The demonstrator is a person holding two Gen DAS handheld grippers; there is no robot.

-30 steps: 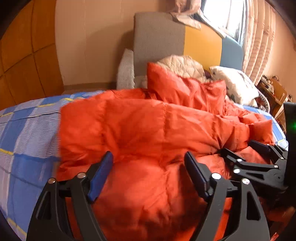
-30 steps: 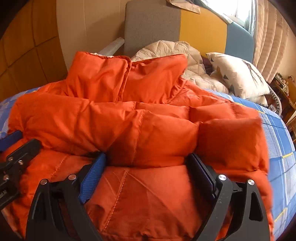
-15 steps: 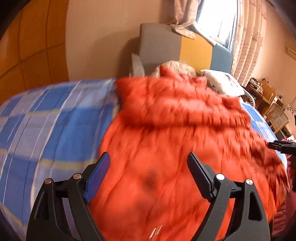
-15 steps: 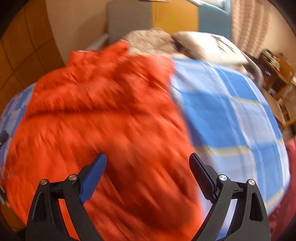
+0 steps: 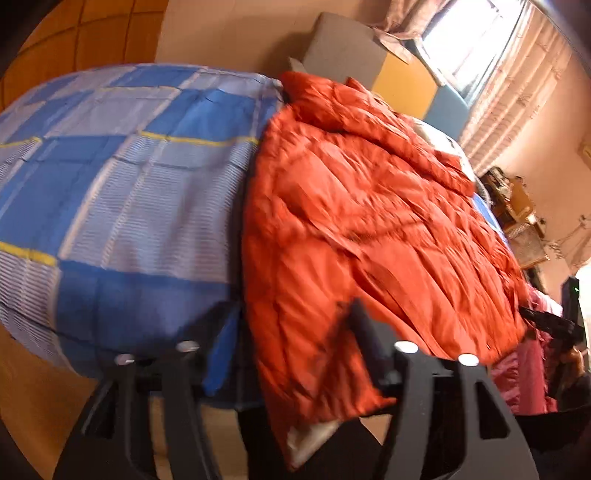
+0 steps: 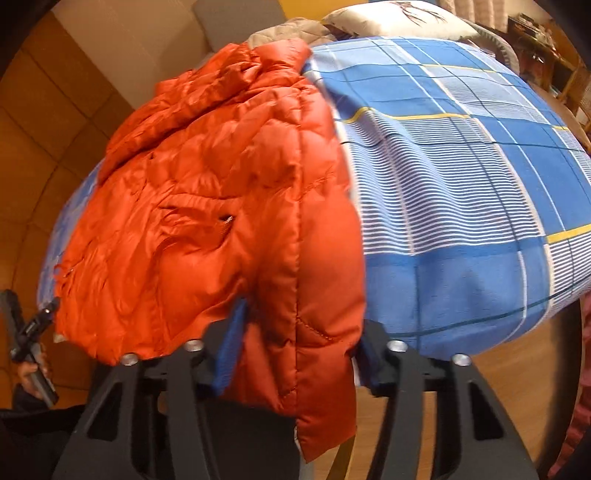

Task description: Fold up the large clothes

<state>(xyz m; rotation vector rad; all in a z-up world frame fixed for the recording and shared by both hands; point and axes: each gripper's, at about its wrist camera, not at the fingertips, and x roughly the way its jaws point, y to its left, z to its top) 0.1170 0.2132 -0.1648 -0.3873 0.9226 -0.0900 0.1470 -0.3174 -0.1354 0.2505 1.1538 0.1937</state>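
Observation:
A puffy orange jacket [image 5: 369, 221] lies spread on a bed with a blue plaid cover [image 5: 129, 203], its hem hanging over the near edge. My left gripper [image 5: 295, 339] is at the jacket's lower left corner. Its jaws are closing, with the hanging hem filling the gap between the pads. In the right wrist view the jacket [image 6: 207, 206] fills the left half and the plaid cover [image 6: 461, 184] the right. My right gripper [image 6: 299, 350] is closing on the lower right corner, and the fabric bulges against both pads.
A grey, yellow and blue headboard [image 5: 369, 62] stands behind the bed beneath a curtained window [image 5: 517, 92]. A white pillow [image 6: 399, 18] lies at the head. Wooden floor [image 6: 480, 406] runs below the bed edge. Pink cloth [image 5: 524, 369] lies at the right.
Both grippers swung apart from the middle of the jacket to its two lower corners at the bed edge. Their wide jaws have narrowed around the hem.

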